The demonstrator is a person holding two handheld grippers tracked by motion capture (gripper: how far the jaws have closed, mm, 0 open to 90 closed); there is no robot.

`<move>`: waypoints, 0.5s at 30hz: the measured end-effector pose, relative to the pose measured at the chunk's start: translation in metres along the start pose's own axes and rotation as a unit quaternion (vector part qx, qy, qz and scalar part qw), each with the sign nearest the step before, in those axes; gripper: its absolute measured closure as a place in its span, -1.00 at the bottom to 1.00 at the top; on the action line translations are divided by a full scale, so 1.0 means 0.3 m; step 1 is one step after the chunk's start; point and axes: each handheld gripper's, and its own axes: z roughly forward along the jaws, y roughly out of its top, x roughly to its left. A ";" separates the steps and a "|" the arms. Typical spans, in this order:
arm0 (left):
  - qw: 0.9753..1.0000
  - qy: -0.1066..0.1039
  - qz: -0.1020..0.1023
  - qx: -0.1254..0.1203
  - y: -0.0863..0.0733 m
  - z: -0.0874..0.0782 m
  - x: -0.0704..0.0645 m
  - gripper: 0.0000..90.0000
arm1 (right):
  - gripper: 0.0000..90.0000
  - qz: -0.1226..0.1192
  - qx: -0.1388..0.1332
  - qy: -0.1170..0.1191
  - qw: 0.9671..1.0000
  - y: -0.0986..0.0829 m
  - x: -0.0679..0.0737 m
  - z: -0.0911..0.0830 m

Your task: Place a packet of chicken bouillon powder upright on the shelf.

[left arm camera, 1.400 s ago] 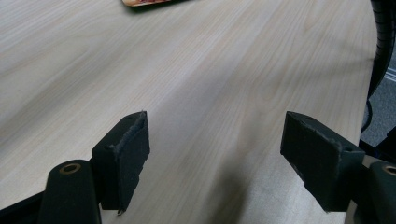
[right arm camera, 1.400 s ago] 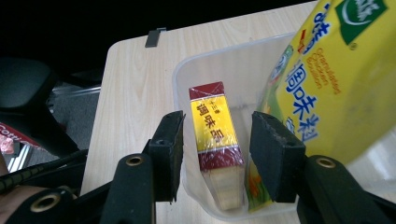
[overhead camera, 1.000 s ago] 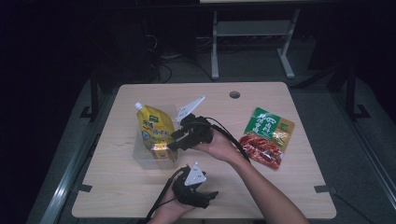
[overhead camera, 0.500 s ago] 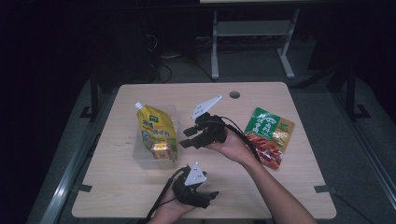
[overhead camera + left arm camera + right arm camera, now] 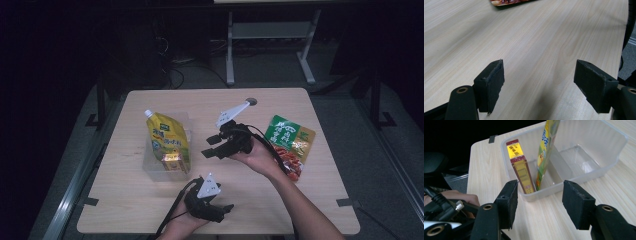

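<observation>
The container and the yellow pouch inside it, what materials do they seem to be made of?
The container looks like clear, slightly frosted plastic: the table's wood grain shows through its walls. The yellow pouch seems to be flexible printed plastic film, glossy, with a white spout at its top corner. The small box beside it looks like printed cardboard, with sharp folded edges.

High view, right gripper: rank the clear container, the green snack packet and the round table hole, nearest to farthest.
From the right gripper:
1. Clear container, just off its jaw tips, toward the table's left.
2. Green snack packet, behind the hand, to the right.
3. Round table hole, at the far edge.
</observation>
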 end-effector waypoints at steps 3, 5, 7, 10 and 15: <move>1.000 0.000 -0.004 -0.004 0.001 -0.001 0.000 -0.47 | -0.01 0.005 0.001 -0.005 1.000 -0.012 -0.008 -0.014; 1.000 0.000 -0.004 -0.005 0.002 -0.002 0.002 -0.47 | -0.02 0.008 -0.002 -0.010 1.000 -0.022 -0.012 -0.025; 1.000 -0.001 -0.004 -0.005 0.002 -0.001 0.003 -0.47 | -0.04 0.012 -0.001 -0.015 1.000 -0.034 -0.017 -0.039; 1.000 0.000 -0.006 -0.007 0.000 -0.004 0.004 -0.48 | -0.06 0.026 -0.005 -0.015 1.000 -0.049 -0.023 -0.060; 1.000 0.000 -0.010 -0.011 0.000 -0.007 0.010 -0.50 | -0.13 0.037 -0.017 -0.020 0.999 -0.074 -0.039 -0.089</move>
